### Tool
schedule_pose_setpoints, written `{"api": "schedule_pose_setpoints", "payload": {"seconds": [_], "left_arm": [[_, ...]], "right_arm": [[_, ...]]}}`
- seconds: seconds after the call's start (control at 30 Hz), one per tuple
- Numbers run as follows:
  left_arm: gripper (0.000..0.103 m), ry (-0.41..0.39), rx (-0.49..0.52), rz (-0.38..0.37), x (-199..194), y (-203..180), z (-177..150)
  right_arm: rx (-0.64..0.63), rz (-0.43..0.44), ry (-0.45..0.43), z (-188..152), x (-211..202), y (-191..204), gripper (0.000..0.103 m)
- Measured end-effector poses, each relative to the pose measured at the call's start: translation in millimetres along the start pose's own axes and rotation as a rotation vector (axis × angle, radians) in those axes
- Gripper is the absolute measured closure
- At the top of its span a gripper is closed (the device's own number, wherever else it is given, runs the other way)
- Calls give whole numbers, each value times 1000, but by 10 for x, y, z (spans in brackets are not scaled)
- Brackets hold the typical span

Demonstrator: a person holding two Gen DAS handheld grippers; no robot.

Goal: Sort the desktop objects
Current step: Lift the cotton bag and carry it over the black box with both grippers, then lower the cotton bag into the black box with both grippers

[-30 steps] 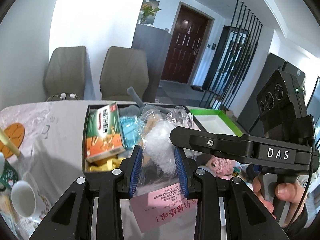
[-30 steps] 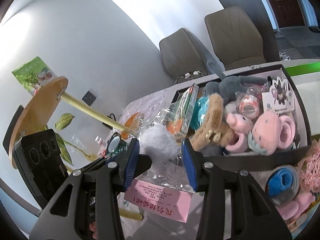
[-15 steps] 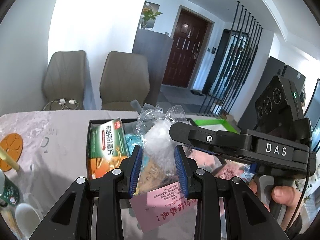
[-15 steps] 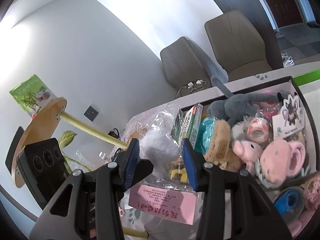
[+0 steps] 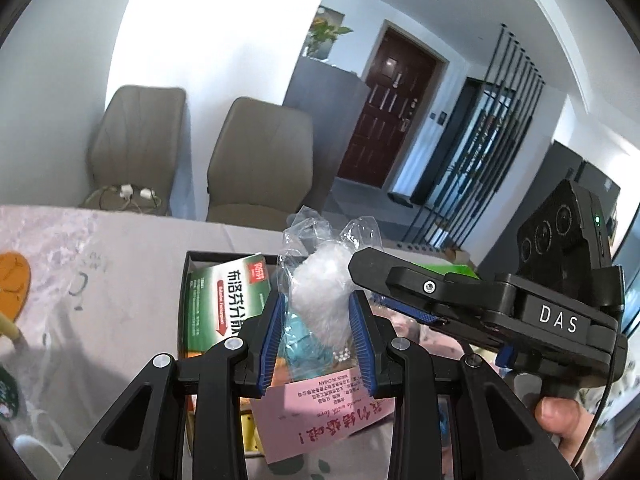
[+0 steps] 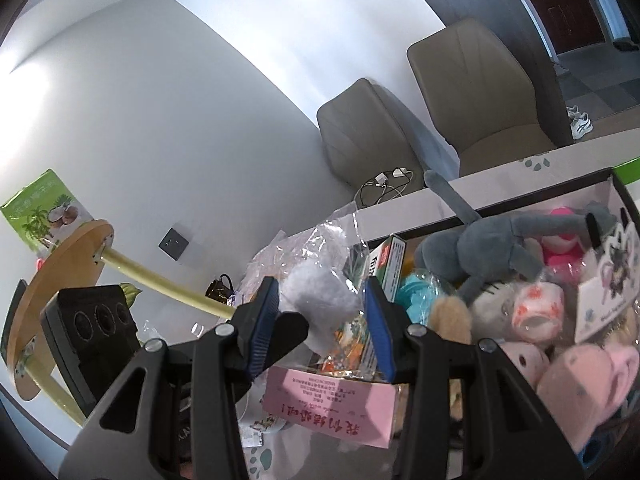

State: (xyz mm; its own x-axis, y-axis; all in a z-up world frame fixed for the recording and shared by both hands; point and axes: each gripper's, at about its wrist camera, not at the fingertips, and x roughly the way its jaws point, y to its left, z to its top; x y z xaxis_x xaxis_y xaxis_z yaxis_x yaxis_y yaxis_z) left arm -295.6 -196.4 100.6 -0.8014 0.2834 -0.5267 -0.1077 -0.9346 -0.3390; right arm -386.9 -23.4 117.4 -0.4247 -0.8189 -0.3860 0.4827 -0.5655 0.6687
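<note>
A: Left wrist view: the left tongs (image 5: 318,336), low in the middle of the frame, pinch a clear plastic bag (image 5: 320,280) of white fluff with a pink card (image 5: 320,416) at its bottom edge.

B: And the right tongs (image 5: 404,304)?

A: They reach in from the right edge, black body marked DAS, a thumb (image 5: 558,414) under the handle at lower right. Their tip sits at the bag's right side. Behind the bag, centre-left, a green medicine carton (image 5: 224,300) leans in a dark box (image 5: 188,280) on the pale cloth-covered surface (image 5: 100,248).

B: Right wrist view?

A: The right tongs (image 6: 322,324), low and centre, close on the same bag (image 6: 320,292), blue pads against its plastic on both sides. The pink card (image 6: 332,404) hangs below. The left tongs (image 6: 288,328) poke in from lower left, touching the bag.

B: The box?

A: It fills the right half (image 6: 560,192), packed with a grey plush (image 6: 492,252), pink plush toys (image 6: 580,380) and the green carton (image 6: 384,260) at its left end, just behind the bag. Two beige chairs (image 6: 472,92) stand beyond, upper right.
</note>
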Motion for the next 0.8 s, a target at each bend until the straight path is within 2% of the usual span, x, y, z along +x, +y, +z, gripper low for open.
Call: {"api": "schedule_pose_setpoints", "payload": {"seconds": [0.17,0.37,0.53,0.67,0.8], "left_arm": [[69,7,-39,-4,91,92,-3],[69,30,-68,28,191,222,-37],[69,44,-91,10,283,243,-69],[69,65,-123,5,379,278,-93],[69,58,-145,5,373,300,-79]], "right_arm": [[18,5,-3,31,117,-81,60],[30,0,16,-8,307,-158,58],[20,-48,13,-26,372,-190,58],[43,-75,-20,-20,341,-245,35],[49,-72,-42,16,286,-250,30]]}}
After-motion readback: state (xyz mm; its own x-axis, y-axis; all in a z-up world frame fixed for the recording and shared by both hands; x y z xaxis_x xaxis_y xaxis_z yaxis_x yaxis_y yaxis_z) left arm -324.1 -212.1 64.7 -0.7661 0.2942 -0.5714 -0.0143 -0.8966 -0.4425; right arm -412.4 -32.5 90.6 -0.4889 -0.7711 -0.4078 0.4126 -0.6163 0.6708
